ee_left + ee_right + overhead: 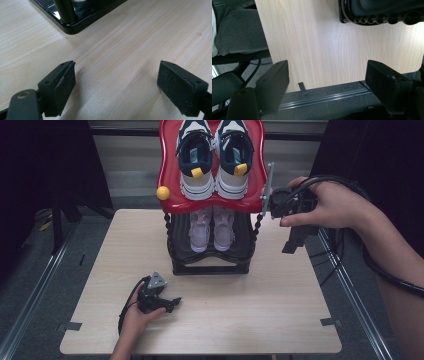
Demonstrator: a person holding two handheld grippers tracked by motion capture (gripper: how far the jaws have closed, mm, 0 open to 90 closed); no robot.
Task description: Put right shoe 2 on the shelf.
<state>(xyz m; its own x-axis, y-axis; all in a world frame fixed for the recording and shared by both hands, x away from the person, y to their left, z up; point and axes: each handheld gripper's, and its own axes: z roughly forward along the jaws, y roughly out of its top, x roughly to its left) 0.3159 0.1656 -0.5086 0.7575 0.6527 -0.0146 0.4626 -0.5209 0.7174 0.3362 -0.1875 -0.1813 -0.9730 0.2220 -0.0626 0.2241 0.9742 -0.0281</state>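
Observation:
A two-level shoe rack stands at the back middle of the table, with a red top shelf [170, 170] and a black lower shelf [210, 267]. A pair of navy and white sneakers [196, 157] sits on the red shelf, heels toward me. A pair of pale lilac sneakers [212, 227] sits on the lower shelf. My left gripper [172, 302] rests on the table in front of the rack's left corner, open and holding nothing [117, 75]. My right gripper [297, 240] hangs in the air right of the rack, pointing down, open with nothing in it [327, 75].
The light wooden table [250, 305] has bare room in front of and beside the rack. A yellow knob [163, 193] sticks out at the red shelf's left corner. The rack's black base [72, 27] lies close ahead of the left gripper. Metal rails [350, 290] run along the table's sides.

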